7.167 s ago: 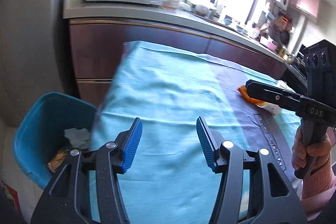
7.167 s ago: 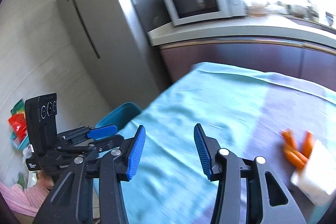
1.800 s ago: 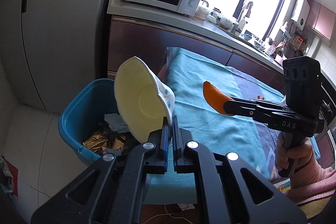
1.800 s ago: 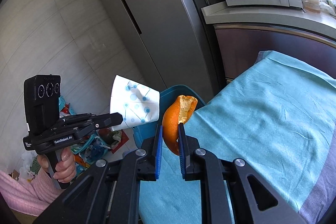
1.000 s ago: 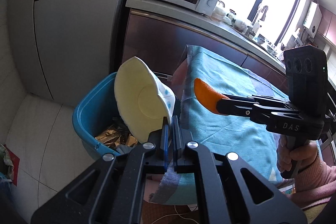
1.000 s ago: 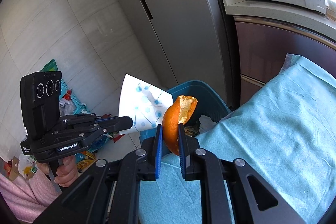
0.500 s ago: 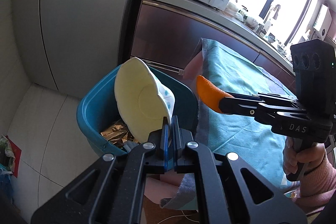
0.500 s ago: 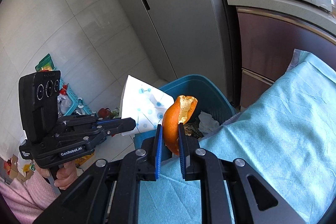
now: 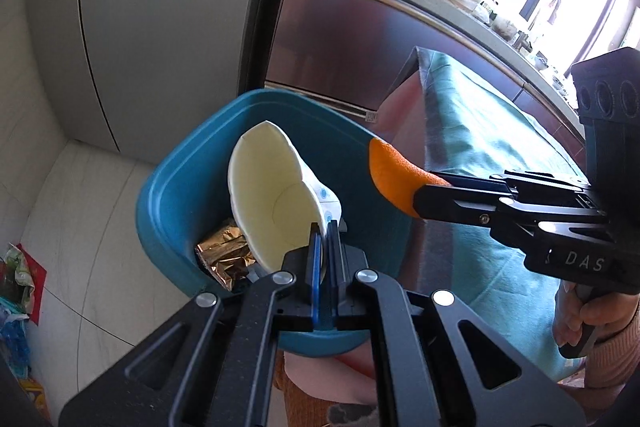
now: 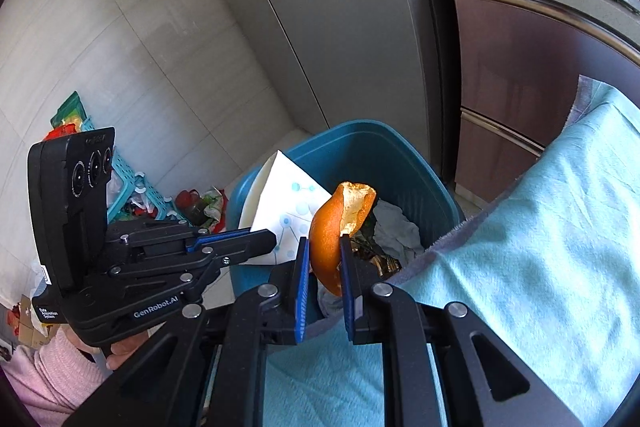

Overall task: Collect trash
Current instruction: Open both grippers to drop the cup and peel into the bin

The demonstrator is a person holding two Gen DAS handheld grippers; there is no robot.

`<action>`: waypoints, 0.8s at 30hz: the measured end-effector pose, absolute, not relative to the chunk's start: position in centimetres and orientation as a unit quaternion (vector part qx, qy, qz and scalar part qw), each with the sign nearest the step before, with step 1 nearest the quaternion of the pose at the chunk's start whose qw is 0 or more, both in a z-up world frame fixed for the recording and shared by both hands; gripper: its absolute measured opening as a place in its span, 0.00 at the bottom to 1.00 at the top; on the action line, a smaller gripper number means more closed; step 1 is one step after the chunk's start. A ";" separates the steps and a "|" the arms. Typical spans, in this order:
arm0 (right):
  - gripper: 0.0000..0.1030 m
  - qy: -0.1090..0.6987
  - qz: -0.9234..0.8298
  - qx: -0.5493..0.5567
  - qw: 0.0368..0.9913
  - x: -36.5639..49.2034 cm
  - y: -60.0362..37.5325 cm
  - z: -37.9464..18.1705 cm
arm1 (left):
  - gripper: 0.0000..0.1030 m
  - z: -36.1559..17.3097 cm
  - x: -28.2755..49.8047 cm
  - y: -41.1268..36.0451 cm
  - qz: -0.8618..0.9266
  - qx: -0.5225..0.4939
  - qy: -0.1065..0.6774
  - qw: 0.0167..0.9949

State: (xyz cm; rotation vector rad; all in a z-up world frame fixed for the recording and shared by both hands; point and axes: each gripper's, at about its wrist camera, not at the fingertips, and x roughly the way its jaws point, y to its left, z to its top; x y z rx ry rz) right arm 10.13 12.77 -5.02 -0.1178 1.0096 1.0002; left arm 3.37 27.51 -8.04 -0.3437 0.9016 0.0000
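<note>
left gripper (image 9: 325,227), black frame with blue pads, low centre of the left wrist view: jaws pinched tight on the rim of a crushed white paper cup with pale blue dots (image 9: 276,195). the cup stands up from the pads and sits in front of the open mouth of the teal plastic bin (image 9: 168,187), centre of frame. gold foil wrapper (image 9: 224,251) lies inside the bin, lower left of the cup.

right gripper (image 10: 324,267), same build, lower centre of the right wrist view: jaws narrow, clamped on a curved piece of orange peel (image 10: 336,227), pith side facing right. the peel shows against the bin's near rim, where the light turquoise tablecloth (image 10: 520,247) edge meets it. crumpled grey-white tissue (image 10: 394,227) is already in the bin, right of the peel. in the left wrist view the peel tip appears at the bin's right rim, centre right of frame.

step in hand, as i judge it: carry both pieces over the bin and release.

notes for doing it well:
- the cup looks placed over the opening; the peel looks closer to the rim and cloth edge, so bring the right gripper further in over the bin before opening.
- open each gripper fully; the flattened cup could cling to a pad.
- keep the two grippers apart, they sit close in the lower left of the right wrist view.
- risk: peel landing on the cloth or floor.
</note>
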 end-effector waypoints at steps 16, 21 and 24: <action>0.19 0.478 0.446 -0.030 0.756 11.0 12.0 -5.8 | 0.04 -11.0 6.1 27.5 0.001 -0.194 0.442 0.876; 0.23 0.466 0.452 -0.016 0.760 10.8 10.7 -4.7 | 0.12 -9.9 5.0 26.9 -0.008 -0.188 0.423 0.886; 0.32 0.450 0.457 -0.011 0.767 10.1 9.2 -3.7 | 0.18 -8.6 3.9 26.1 -0.015 -0.176 0.405 0.897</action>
